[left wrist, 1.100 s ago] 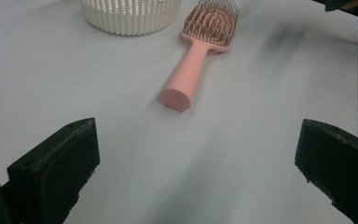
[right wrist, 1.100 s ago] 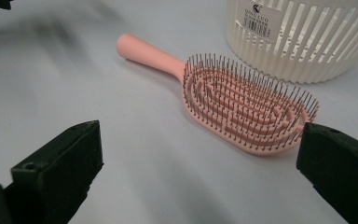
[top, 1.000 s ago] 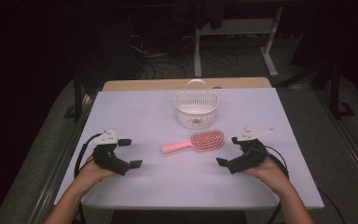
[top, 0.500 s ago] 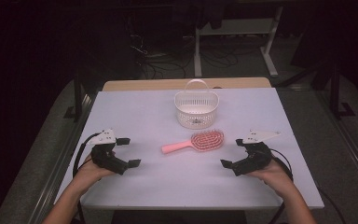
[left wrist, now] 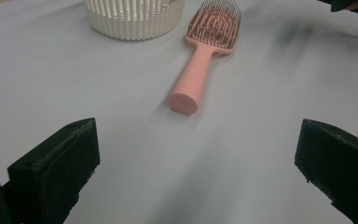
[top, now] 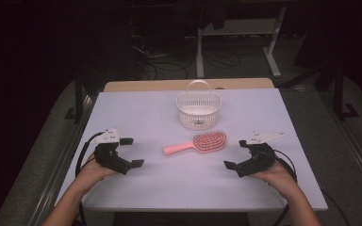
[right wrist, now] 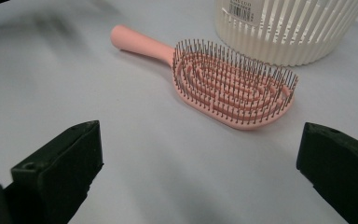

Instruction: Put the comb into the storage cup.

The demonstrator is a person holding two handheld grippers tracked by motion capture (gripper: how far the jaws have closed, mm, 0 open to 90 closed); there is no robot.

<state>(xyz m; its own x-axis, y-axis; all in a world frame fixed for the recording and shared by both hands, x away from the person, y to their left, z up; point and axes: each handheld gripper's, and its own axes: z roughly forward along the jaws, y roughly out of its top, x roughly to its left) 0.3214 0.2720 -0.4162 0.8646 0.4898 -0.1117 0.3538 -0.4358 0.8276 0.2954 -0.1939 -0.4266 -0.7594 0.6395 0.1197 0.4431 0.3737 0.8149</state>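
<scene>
I am holding my left gripper [top: 129, 152] and right gripper [top: 235, 154] wide apart, flanking the pink hairbrush [top: 198, 143] lying mid-frame below the white basket [top: 198, 109]

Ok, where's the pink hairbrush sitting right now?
In the high view the pink hairbrush lies bristles-up near the table's middle, just in front of the white basket, between the two grippers, handle pointing toward the left gripper.
</scene>
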